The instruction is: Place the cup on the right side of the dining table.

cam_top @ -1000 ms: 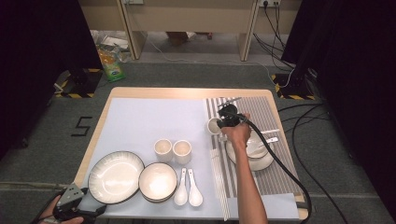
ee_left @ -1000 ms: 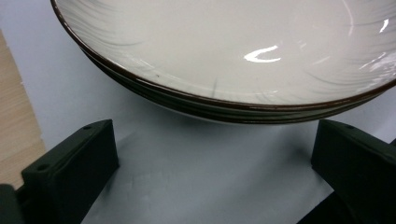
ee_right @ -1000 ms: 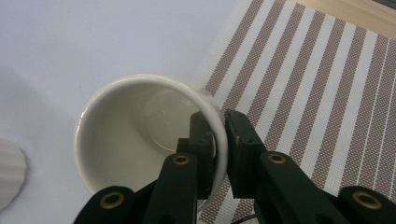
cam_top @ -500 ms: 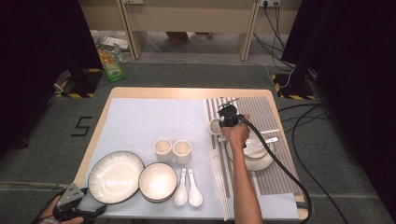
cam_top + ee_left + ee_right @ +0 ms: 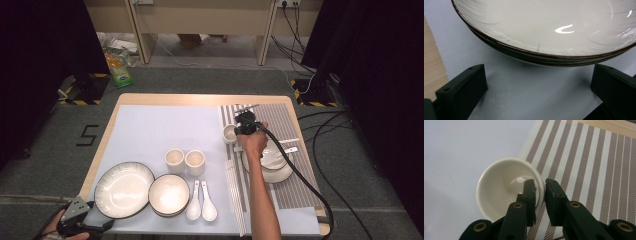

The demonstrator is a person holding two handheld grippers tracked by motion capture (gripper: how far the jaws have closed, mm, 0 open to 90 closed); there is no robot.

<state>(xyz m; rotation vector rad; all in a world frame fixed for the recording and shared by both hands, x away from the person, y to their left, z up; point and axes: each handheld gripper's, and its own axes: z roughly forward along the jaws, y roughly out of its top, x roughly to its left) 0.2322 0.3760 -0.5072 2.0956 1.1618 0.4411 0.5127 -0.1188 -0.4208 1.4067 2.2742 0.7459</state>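
Nearest us, our left gripper (image 5: 80, 222) sits half cut off at the table's front edge, jaws wide, empty, just short of the big plate (image 5: 549, 32). Farther out, our right gripper (image 5: 540, 192) straddles the small cup's (image 5: 504, 192) rim where grey mat (image 5: 150, 130) meets striped mat (image 5: 594, 165); its jaws have just been opening, and we can't tell whether the pads touch.

The right forearm reaches forward from the bottom edge of the high view, its hand (image 5: 253, 141) wrapped over the black right gripper (image 5: 239, 131), which points down. That gripper's two black fingers (image 5: 530, 195) stand a narrow gap apart and have just been opening. The left hand (image 5: 52, 231) rests low at the near left corner, holding the left gripper (image 5: 100, 225) level, fingers (image 5: 464, 88) spread wide apart.
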